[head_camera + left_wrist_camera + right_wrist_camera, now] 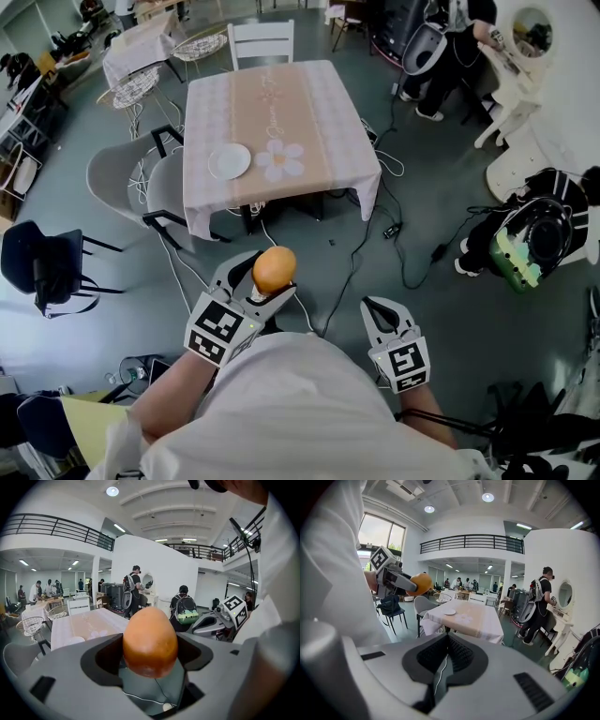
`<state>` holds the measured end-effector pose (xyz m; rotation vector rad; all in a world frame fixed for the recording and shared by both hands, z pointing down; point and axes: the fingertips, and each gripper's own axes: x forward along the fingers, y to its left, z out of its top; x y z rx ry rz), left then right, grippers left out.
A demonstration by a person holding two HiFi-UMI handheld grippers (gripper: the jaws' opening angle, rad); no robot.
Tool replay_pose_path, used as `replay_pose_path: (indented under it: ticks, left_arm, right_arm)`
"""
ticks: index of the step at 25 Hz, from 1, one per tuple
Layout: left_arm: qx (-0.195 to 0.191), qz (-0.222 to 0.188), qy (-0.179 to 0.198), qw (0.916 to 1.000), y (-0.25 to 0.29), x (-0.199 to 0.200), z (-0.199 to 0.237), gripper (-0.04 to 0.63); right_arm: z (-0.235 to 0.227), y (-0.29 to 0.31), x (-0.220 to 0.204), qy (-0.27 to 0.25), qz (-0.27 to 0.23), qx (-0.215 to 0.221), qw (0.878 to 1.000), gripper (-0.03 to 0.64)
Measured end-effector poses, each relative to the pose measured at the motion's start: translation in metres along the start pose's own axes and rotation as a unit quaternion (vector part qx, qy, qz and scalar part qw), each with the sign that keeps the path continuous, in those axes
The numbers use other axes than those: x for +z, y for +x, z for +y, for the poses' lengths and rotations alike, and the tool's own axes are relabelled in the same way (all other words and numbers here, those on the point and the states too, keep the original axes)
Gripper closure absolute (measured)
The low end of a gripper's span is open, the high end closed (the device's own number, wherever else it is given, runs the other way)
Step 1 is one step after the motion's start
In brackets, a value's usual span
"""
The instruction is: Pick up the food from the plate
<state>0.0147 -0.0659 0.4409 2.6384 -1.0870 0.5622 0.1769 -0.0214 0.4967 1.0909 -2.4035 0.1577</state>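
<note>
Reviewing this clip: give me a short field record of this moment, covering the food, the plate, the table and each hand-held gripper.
food: round orange piece, held up over the floor, away from the table
left hand-held gripper: shut on the food
right hand-held gripper: jaws together, nothing between them
plate: white, empty, near the table's front left corner
table: covered with a pale cloth, some way ahead of the person
task status: food is off the plate
</note>
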Motion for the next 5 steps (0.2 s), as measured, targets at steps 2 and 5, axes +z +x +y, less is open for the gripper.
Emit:
replay_pose_path:
  ticks: [2,5]
  left_arm:
    - [-0.001,-0.001,-0.001,1.0000,0.0022,0.0002,0.0023,0.238]
    - [-0.001,-0.003,-0.001,1.0000,0.0050,0.0005,0.0062,0.238]
  right_arm:
    - [-0.0003,0.0025,0.0000,0.001,0.001,0.001,1.000,0.604]
    - [-0.0018,0.0068,0.0006,0.000,0.002,0.001,1.000,0.604]
